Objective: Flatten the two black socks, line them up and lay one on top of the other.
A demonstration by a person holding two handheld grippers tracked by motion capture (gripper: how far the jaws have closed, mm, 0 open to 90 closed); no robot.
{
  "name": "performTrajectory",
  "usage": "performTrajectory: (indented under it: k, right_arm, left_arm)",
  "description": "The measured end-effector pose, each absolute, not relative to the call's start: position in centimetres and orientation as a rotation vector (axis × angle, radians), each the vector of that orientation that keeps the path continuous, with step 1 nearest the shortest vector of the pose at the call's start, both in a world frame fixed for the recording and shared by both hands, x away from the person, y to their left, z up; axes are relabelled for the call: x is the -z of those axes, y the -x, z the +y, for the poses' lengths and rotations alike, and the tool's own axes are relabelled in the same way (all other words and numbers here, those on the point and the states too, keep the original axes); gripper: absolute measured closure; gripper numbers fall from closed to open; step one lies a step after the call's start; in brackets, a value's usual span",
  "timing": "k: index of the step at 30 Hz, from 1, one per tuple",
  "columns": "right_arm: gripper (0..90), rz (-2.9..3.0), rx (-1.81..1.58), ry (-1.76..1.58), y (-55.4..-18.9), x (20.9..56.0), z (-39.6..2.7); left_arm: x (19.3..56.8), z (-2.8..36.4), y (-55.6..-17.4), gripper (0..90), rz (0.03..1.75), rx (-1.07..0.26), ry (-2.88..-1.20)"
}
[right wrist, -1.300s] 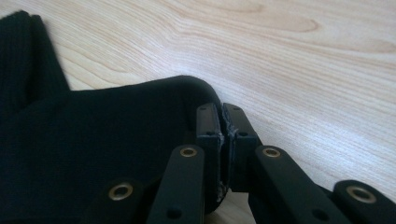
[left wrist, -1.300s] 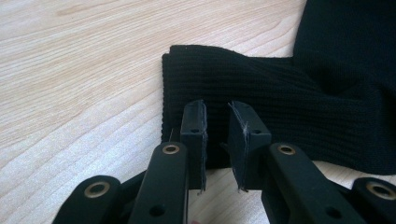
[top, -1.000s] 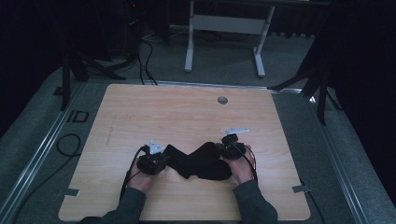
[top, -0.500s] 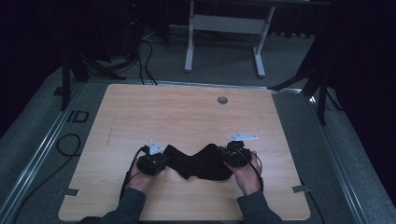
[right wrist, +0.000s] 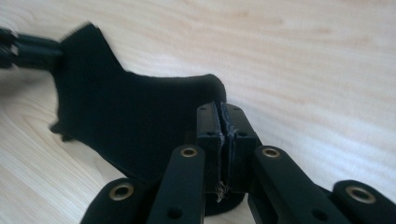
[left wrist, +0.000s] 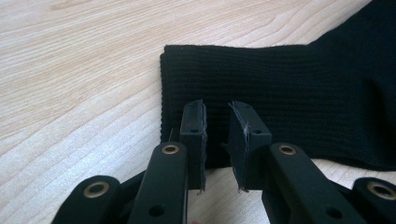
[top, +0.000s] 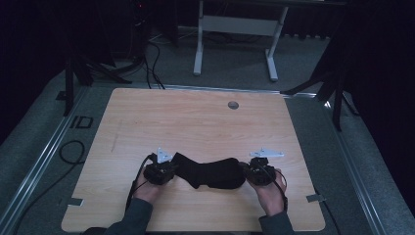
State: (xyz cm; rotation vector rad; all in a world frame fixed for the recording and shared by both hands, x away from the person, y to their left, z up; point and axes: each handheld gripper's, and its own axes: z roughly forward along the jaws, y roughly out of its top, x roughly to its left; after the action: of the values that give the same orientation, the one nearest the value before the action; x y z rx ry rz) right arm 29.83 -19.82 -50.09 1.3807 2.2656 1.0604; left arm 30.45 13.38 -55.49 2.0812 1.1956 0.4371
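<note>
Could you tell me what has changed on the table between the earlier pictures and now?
The right gripper, shut on the toe end of the black sock, has moved toward the table's right side, drawing the sock out from a bunched shape into a longer, flatter one. The left gripper stayed in place at the cuff, its jaws a little apart over the fabric. The table is otherwise unchanged.
</note>
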Motion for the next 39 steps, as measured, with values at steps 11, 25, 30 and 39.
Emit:
performTrajectory:
  k: [11, 25, 30, 39]
  right_arm:
    - [85.5, 2.319, -0.931, -1.422, -30.1, 53.8, -20.2]
    - [77.8, 2.272, -0.871, -1.388, -31.5, 55.1, -20.0]
    - [59.1, 2.236, -0.909, -1.401, -31.8, 54.9, -20.5]
    - [42.3, 2.133, -1.017, -1.433, -31.3, 53.2, -21.5]
  left_arm:
    - [55.4, 13.2, -30.2, 75.6, 1.193, -0.430, -2.087]
    - [55.5, 12.6, -30.0, 70.7, 1.181, -0.407, -2.069]
    - [55.5, 12.3, -30.1, 66.8, 1.172, -0.416, -2.056]
    - [54.9, 12.6, -30.0, 54.2, 1.149, -0.418, -2.006]
